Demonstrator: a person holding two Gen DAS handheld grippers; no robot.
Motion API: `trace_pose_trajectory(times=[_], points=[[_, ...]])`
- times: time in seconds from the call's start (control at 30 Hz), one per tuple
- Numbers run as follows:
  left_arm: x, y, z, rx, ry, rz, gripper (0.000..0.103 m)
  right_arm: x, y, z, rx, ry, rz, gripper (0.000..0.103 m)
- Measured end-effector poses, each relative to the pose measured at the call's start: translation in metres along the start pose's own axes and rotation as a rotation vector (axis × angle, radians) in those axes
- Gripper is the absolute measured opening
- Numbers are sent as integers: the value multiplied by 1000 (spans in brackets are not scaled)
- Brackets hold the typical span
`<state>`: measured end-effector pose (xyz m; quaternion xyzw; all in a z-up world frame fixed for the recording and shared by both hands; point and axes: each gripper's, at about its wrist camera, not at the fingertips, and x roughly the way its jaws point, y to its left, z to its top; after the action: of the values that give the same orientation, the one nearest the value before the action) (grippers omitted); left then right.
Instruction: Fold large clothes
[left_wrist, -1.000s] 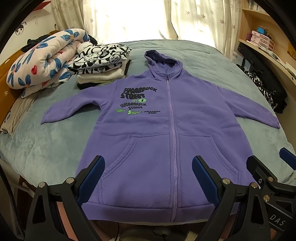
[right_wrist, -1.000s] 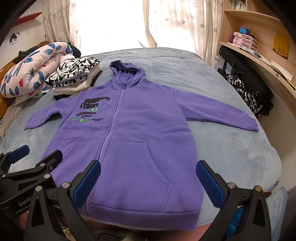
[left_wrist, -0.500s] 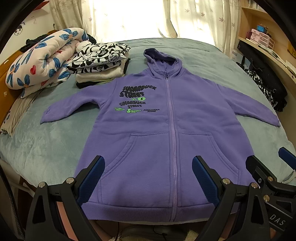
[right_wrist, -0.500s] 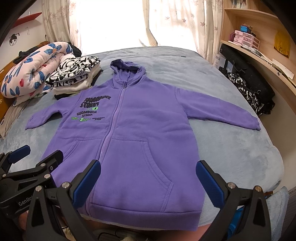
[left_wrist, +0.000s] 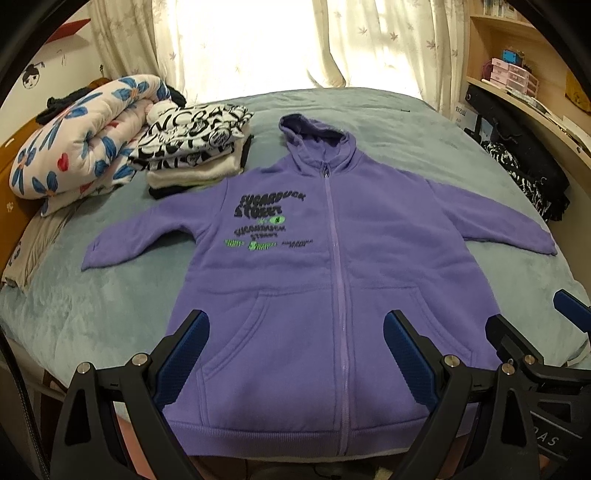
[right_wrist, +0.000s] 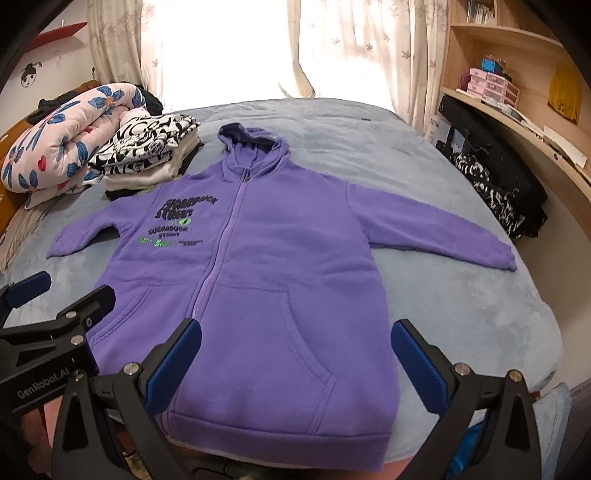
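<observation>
A purple zip hoodie (left_wrist: 332, 280) lies flat and face up on the grey-blue bed (left_wrist: 92, 306), hood away from me, both sleeves spread out; it also shows in the right wrist view (right_wrist: 266, 280). My left gripper (left_wrist: 295, 354) is open and empty, held above the hoodie's lower left part near the hem. My right gripper (right_wrist: 295, 362) is open and empty above the hoodie's lower right part. The right gripper shows at the right edge of the left wrist view (left_wrist: 532, 343), and the left gripper at the left edge of the right wrist view (right_wrist: 55, 306).
A stack of folded clothes (left_wrist: 195, 155) and a rolled floral quilt (left_wrist: 77, 136) sit at the bed's far left. A dark bag and patterned cloth (right_wrist: 495, 184) lie by the wooden shelves (right_wrist: 517, 107) on the right. Curtains hang behind the bed.
Both cameras have tilted or lifted slightly, so the hoodie sits a little lower in view. The hoodie has not moved and both grippers stay open.
</observation>
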<state>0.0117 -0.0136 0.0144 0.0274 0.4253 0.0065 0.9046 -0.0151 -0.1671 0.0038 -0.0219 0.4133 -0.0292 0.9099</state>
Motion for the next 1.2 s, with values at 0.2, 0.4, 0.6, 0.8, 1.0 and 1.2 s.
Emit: trace_pose_trajectory(times=[0.2, 0.4, 0.6, 0.8, 1.0, 1.2], points=[[-7, -10, 28, 18, -59, -17, 94, -13, -20, 27, 4, -97, -48, 103], [-16, -24, 60, 43, -119, -44, 94, -27, -47, 57, 27, -165, -25, 103], [-20, -34, 93, 29, -147, -77, 94, -38, -77, 83, 44, -244, -53, 103], [-7, -52, 128, 44, -177, -77, 95, -34, -135, 104, 129, -285, -115, 103], [12, -91, 161, 97, -283, -58, 95, -22, -193, 116, 199, -286, -158, 103], [46, -142, 193, 138, -313, -78, 95, 13, -263, 118, 310, -217, -215, 103]])
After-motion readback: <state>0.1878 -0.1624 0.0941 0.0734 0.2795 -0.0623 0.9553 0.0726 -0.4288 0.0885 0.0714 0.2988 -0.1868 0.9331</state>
